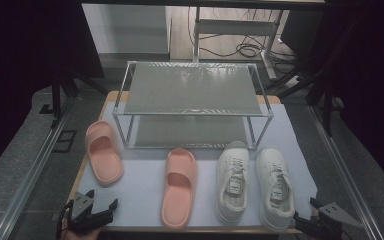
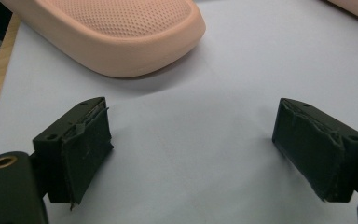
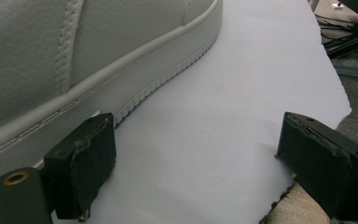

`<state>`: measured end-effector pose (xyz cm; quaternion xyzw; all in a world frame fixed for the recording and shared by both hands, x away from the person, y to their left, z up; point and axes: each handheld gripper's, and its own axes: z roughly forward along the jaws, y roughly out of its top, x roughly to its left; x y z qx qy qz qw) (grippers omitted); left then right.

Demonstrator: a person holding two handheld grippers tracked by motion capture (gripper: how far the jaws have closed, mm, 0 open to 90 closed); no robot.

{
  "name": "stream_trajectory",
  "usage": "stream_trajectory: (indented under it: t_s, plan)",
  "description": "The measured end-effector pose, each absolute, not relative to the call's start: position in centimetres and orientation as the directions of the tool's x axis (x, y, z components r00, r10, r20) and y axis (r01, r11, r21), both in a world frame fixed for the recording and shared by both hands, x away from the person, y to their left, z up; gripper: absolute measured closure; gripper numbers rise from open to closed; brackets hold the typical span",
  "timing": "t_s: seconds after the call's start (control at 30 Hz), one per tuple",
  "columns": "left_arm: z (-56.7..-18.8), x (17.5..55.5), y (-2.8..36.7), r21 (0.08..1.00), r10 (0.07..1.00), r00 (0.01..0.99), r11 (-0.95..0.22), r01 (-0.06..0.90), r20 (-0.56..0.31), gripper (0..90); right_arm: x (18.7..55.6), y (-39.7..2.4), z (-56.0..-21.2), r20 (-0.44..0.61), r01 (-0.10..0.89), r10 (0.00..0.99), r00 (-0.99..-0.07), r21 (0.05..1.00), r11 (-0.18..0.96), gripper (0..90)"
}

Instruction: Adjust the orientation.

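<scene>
Both hand-held grippers, left [image 1: 91, 206] and right [image 1: 314, 214], rest wide open and empty at the bench's [image 1: 145, 180] near edge. Left pink slipper [image 1: 103, 152] lies ahead, white sneaker [image 1: 276, 187] beside the right; the rack [image 1: 195, 105] behind holds nothing.

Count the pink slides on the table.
2. One pink slide lies at the left, beside the shoe rack; the other pink slide lies mid-table, left of the white sneakers.

No legible txt or labels; sneaker [image 1: 232, 182] tongue tags unreadable.
</scene>
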<state>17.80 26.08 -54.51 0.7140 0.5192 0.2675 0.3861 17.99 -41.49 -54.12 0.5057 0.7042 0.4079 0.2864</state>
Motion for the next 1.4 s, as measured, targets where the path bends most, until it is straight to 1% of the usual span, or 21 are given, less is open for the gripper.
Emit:
stream_trajectory:
  t_s: [0.6, 0.93, 1.23, 1.4]
  plan:
    - [-54.5, 17.8, 26.0, 0.827, 0.95, 0.312, -0.156, 0.54, -0.024, 11.2, 18.0, -41.5, -54.2, 0.012, 0.476, 0.947, -0.321, 0.867, 0.15, 11.7]
    - [-54.1, 17.9, 26.0, 0.815, 0.952, 0.305, -0.156, 0.558, -0.027, 12.4, 18.0, -41.5, -54.2, 0.013, 0.474, 0.947, -0.321, 0.868, 0.149, 11.7]
    - [-53.8, 17.8, 26.2, 0.808, 0.949, 0.307, -0.129, 0.575, -0.067, 13.9, 18.0, -41.5, -54.2, 0.012, 0.473, 0.947, -0.321, 0.868, 0.149, 11.7]
    - [-53.4, 17.7, 26.1, 0.81, 0.949, 0.31, -0.13, 0.571, -0.066, 14.3, 17.9, -41.4, -54.3, 0.015, 0.471, 0.948, -0.319, 0.87, 0.145, 11.7]
